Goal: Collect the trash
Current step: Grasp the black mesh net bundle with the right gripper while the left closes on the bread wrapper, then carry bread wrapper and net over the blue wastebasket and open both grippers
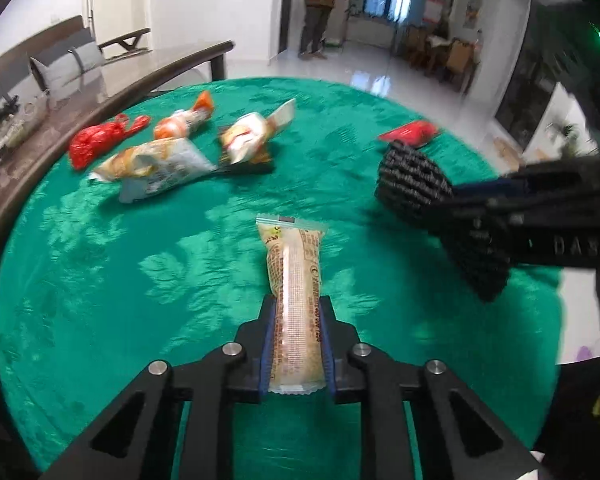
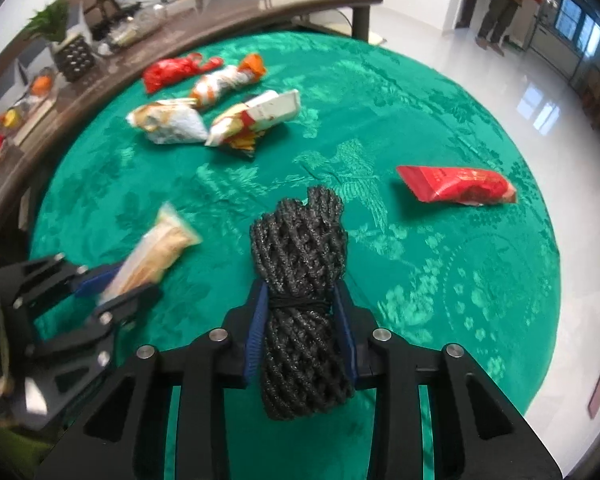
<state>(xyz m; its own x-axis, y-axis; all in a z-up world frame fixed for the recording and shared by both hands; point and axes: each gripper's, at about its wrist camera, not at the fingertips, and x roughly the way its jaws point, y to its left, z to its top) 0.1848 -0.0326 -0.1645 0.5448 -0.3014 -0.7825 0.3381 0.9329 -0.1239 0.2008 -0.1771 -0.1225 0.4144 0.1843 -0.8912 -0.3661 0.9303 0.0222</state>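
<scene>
Two pieces of trash already in hand, five more lying on the green-clothed surface (image 2: 440, 280). Left tool (image 1: 296, 344) clamped on a long pale snack wrapper (image 1: 294, 300), pinched along its lower half, the sealed top end sticking out forward above the cloth. Right tool (image 2: 302, 316) clamped on a black netted bundle (image 2: 298, 264), pads squeezing at the waist where a thin black tie cinches it.

Judged by look: wrapper light, thin, crinkly and slick, likely to slide or fold if held by one edge only; best pinched across the flat body, as now. Netted bundle soft, springy, rough-textured, so little risk of slipping; tied waist the firmest spot, loose ends apt to snag. Nothing fragile seen.

Left on the cloth: a red foil packet (image 2: 456, 184) alone on the right side; toward the far edge a cluster of a crumpled red bag (image 2: 172, 72), an orange-and-white wrapper (image 2: 226, 80), a white crumpled pouch (image 2: 168, 120) and a white-and-yellow pack (image 2: 256, 118). All light and limp by appearance; flat middles or twisted ends the easiest places to pinch.

Writing: small print running along the pale wrapper, too blurred to read; gold marks on the red foil packet equally unreadable. Raised letters "DAS" readable on the right tool's body in the left wrist view.
</scene>
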